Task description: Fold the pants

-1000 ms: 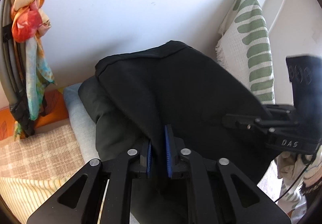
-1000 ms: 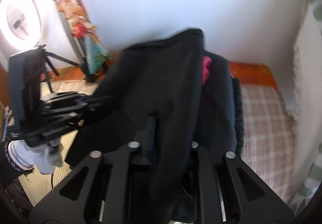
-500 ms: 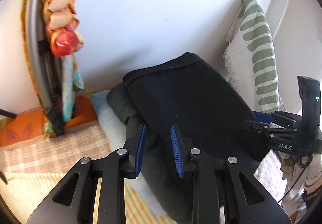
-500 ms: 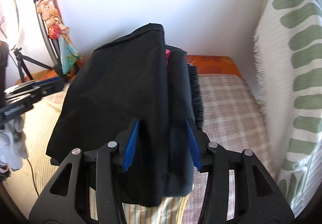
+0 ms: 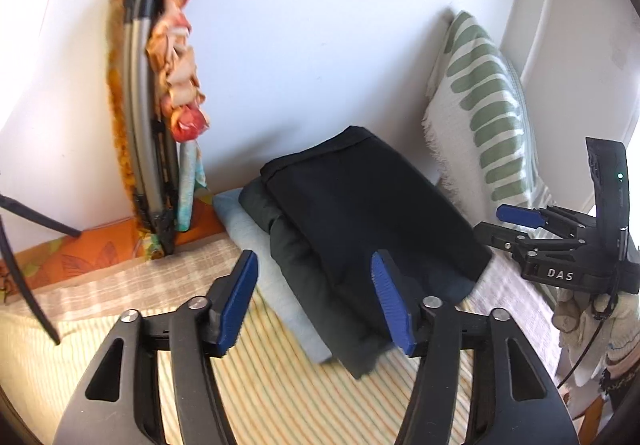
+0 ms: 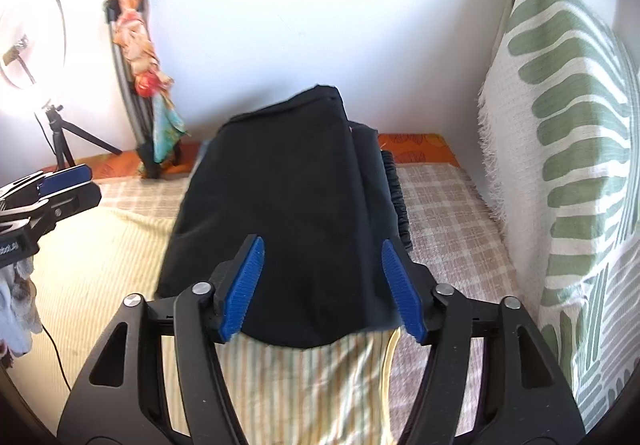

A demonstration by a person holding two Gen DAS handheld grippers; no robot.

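Lying folded at frame centre, the black pants (image 6: 288, 213) top a stack of dark and pale garments (image 5: 256, 237) on the striped bed cover (image 6: 304, 385). Left gripper (image 5: 316, 301) spread wide, holding nothing, blue pads at lower centre just short of the stack's near edge. Right gripper (image 6: 322, 289) likewise wide apart and empty, pads flanking the pants' near end; green-patterned throw (image 6: 568, 133) at right, ring light (image 6: 28, 33) upper left.

Black pants (image 5: 360, 201) lie folded into a flat, compact rectangle atop a stack of other folded garments on the bed. The bundle's far end reaches almost to the white wall; no gripper touches it (image 6: 288, 213).
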